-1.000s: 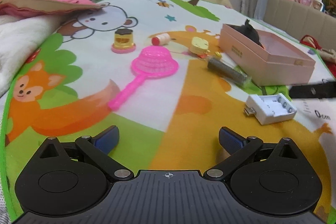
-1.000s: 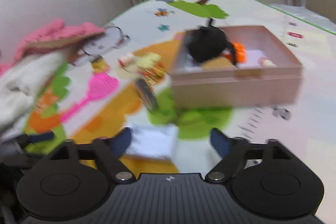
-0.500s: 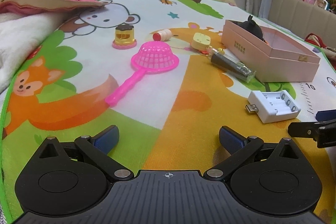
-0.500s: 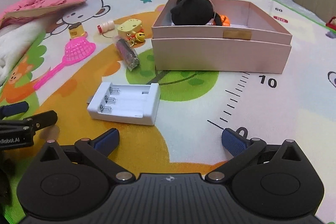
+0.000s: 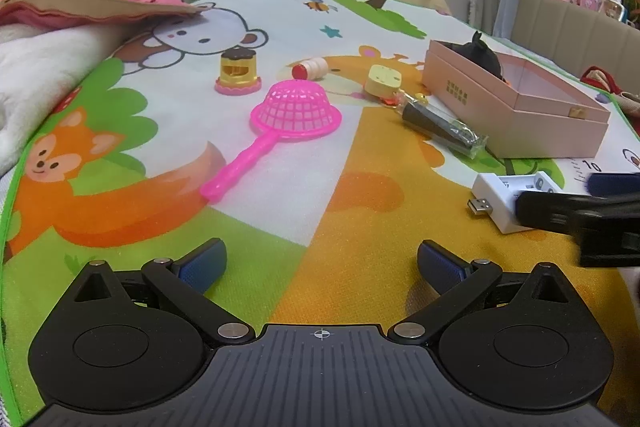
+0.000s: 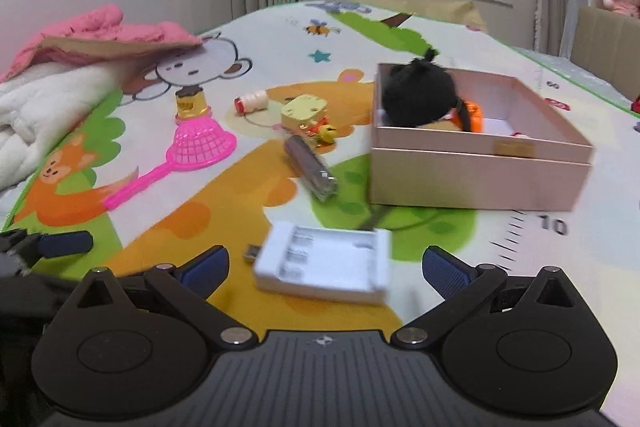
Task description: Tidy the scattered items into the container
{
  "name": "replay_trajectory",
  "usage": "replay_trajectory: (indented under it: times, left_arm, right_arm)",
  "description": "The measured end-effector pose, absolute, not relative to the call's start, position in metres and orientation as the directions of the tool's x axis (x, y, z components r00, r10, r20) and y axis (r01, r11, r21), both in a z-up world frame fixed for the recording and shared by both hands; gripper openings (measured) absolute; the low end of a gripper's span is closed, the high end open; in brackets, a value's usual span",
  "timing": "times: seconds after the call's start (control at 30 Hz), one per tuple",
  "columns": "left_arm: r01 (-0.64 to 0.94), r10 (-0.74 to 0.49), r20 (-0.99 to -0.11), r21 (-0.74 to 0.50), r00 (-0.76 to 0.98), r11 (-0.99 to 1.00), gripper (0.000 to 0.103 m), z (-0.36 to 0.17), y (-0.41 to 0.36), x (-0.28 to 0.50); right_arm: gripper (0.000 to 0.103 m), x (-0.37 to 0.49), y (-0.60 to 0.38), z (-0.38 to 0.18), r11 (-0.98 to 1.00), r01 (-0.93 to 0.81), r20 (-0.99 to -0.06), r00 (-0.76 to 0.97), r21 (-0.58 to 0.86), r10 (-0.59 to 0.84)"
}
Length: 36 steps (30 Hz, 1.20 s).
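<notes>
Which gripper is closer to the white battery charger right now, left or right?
Right. The right gripper has the white battery charger lying between its open fingers, not gripped. The left gripper sits off to the charger's side, over bare mat.

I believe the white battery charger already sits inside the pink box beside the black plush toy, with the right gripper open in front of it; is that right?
Not quite: the white battery charger lies on the play mat, outside the pink box that holds the black plush toy. The right gripper is indeed open in front of it. The right wrist view shows this.
</notes>
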<state>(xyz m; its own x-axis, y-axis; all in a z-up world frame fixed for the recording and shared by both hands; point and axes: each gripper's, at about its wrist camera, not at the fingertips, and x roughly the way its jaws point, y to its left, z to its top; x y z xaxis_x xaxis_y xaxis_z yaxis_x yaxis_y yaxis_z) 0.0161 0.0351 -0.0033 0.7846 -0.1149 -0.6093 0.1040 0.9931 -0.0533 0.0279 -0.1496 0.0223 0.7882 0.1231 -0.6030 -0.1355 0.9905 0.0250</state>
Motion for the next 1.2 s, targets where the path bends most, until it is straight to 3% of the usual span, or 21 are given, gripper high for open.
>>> replay_trajectory:
  times: [0.13,0.27,0.33,0.67,0.83,1.07,1.2]
  left_arm:
    - [0.105,-0.119,-0.606,-0.060,0.787,0.993,0.103,-0.003,0.036,0.016]
    - [0.106,-0.127,-0.603,-0.070,0.788,0.992,0.103,-0.004,0.038,0.015]
    - [0.107,-0.128,-0.603,-0.071,0.787,0.992,0.103,-0.004,0.038,0.015]
    - [0.178,-0.179,-0.599,-0.062,0.780,0.982,0.103,0.013,0.034,0.025]
    - [0.187,-0.106,-0.533,0.101,0.840,0.977,0.103,0.035,0.027,0.070]
    - [0.268,-0.129,-0.648,0.120,0.751,0.956,0.103,0.018,0.021,0.154]
    - [0.242,-0.112,-0.660,0.108,0.743,0.964,0.103,0.011,0.022,0.173]
  right_arm:
    - [0.103,0.047,-0.132,0.015,0.990,-0.128,-0.633,0.771,-0.052,0.067]
    - [0.102,0.055,-0.135,0.009,0.992,-0.126,-0.674,0.735,-0.022,0.079]
    - [0.092,0.054,-0.138,0.008,0.990,-0.143,-0.680,0.726,0.000,0.105]
    - [0.092,0.014,-0.178,0.024,0.996,-0.090,-0.603,0.796,-0.022,0.058]
    - [0.092,-0.001,-0.212,0.033,0.999,-0.038,-0.590,0.807,-0.001,0.030]
    - [0.092,-0.003,-0.230,0.024,0.999,-0.015,-0.608,0.793,0.044,0.039]
    - [0.092,-0.002,-0.233,0.017,0.998,-0.018,-0.621,0.782,0.054,0.048]
